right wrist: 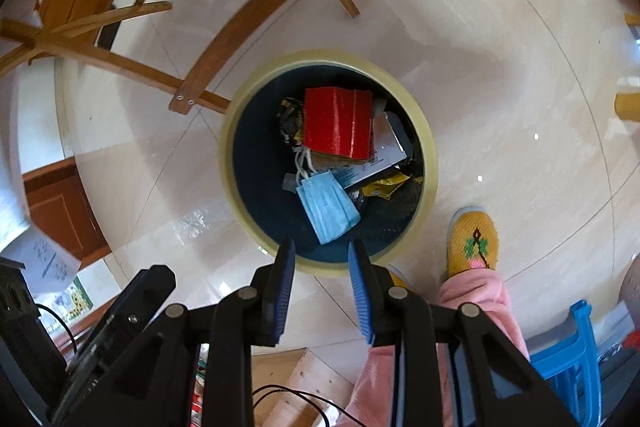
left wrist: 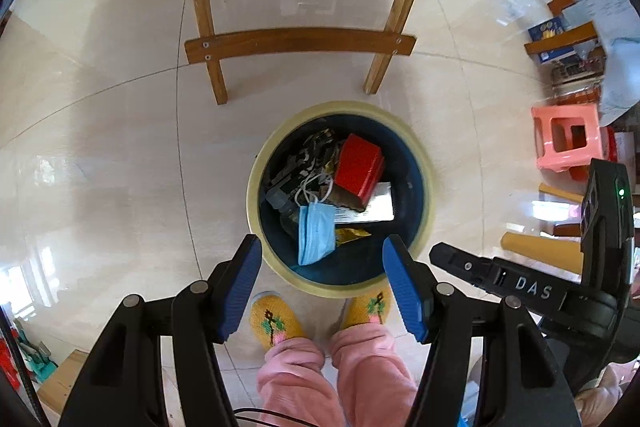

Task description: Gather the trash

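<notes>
We look almost straight down from both handheld grippers onto a pale tiled floor [left wrist: 120, 155]. In the left wrist view, the left gripper [left wrist: 322, 259] hangs over the near edge of a round trash bin [left wrist: 424, 163] with a cream rim and dark blue inside; its blue pads stand well apart with nothing between them. To its right, the black body of the other tool shows at the edge of the view.

In the bin lies a light blue face mask [left wrist: 314, 237], its long axis running from the bin's middle towards the near rim, the white ear loops at the far end. Just right of it a red box [left wrist: 358, 167] rests tilted on a white card [left wrist: 380, 207]. A wooden chair [left wrist: 296, 43] stands beyond the bin, and a pink stool [left wrist: 564, 137] at far right.

In the right wrist view, the right gripper [right wrist: 322, 259] holds its pads closer together, a gap between them, gripping nothing. The mask [right wrist: 328, 205] there slants towards the lower right. A yellow knitted slipper [right wrist: 474, 241] stands just beside the bin.
</notes>
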